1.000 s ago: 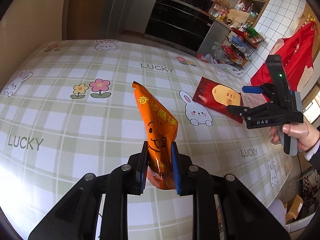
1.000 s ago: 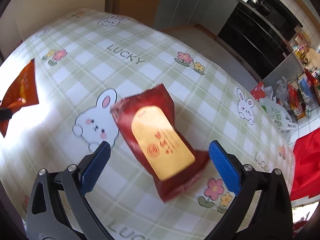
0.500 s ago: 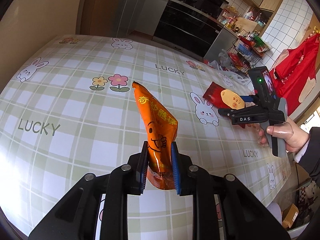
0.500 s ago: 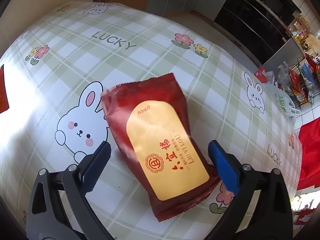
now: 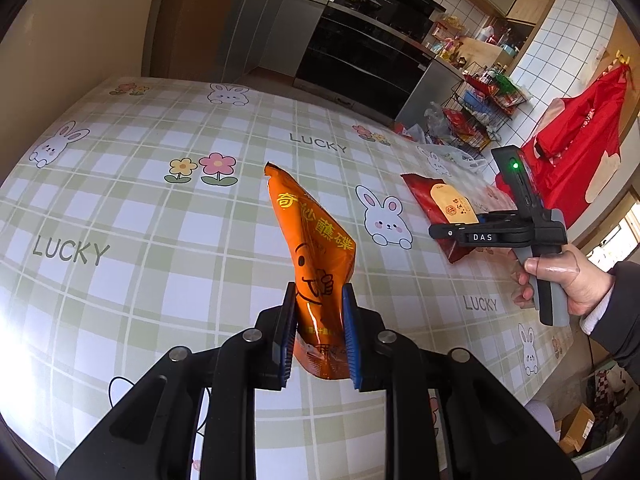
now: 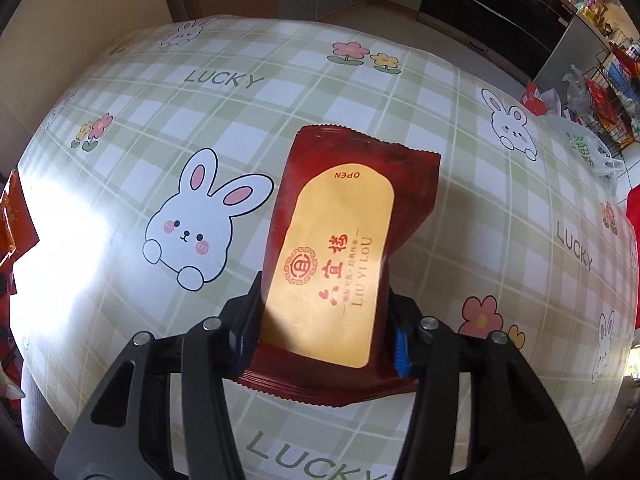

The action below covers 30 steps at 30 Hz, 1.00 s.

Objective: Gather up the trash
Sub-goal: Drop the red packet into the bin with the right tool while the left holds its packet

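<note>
Left gripper [image 5: 318,320] pinching orange packet [image 5: 314,248], held off table [image 5: 120,200]. Right gripper [image 6: 324,316] clamping red wrapper [image 6: 340,240] near right edge; slick film, shallow bite, likely slips on lift.

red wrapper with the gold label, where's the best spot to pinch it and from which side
Across its narrow width at the near short end, coming in low along the table. The red wrapper lies flat, lengthwise with the right gripper, which already straddles that end.

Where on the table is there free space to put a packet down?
The table is bare on its whole left side, around the flower print and the near LUCKY print, left of the orange packet. It is crowded to the right: the red packet and the right gripper lie beside the bunny print.
</note>
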{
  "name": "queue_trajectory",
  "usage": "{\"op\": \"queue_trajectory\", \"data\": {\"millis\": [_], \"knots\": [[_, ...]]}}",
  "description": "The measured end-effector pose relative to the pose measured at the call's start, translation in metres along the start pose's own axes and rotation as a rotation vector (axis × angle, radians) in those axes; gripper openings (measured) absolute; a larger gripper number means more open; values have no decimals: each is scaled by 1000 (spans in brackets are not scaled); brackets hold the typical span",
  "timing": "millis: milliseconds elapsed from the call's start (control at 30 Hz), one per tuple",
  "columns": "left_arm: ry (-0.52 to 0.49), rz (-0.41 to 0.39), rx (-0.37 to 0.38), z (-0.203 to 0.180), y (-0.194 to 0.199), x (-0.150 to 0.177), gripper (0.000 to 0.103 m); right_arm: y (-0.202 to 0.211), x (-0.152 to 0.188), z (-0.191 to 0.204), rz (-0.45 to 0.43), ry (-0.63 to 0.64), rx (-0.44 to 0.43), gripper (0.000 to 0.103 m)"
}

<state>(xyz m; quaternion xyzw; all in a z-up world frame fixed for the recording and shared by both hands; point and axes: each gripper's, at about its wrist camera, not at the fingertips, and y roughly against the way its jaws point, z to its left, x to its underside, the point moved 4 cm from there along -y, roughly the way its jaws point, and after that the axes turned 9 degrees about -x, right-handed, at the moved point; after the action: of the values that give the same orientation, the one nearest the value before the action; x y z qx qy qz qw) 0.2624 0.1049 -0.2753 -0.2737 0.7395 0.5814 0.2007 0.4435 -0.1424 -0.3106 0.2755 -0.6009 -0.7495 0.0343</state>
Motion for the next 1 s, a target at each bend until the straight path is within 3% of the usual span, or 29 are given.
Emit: {"op": "queue_trajectory", "data": {"millis": [100, 333, 567, 700, 1000], "knots": [[-5, -10, 3, -3, 10, -1, 21, 15, 5, 0, -38, -29, -5, 47], [-15, -52, 16, -14, 39, -1, 21, 59, 25, 6, -141, -50, -7, 46], [-9, -92, 50, -28, 80, 10, 21, 135, 62, 15, -353, -125, -116, 46], [-9, -125, 62, -39, 110, 21, 21, 188, 105, 24, -485, -138, -129, 46], [-25, -161, 76, -61, 164, 52, 21, 254, 215, 68, -601, -80, -77, 46]]}}
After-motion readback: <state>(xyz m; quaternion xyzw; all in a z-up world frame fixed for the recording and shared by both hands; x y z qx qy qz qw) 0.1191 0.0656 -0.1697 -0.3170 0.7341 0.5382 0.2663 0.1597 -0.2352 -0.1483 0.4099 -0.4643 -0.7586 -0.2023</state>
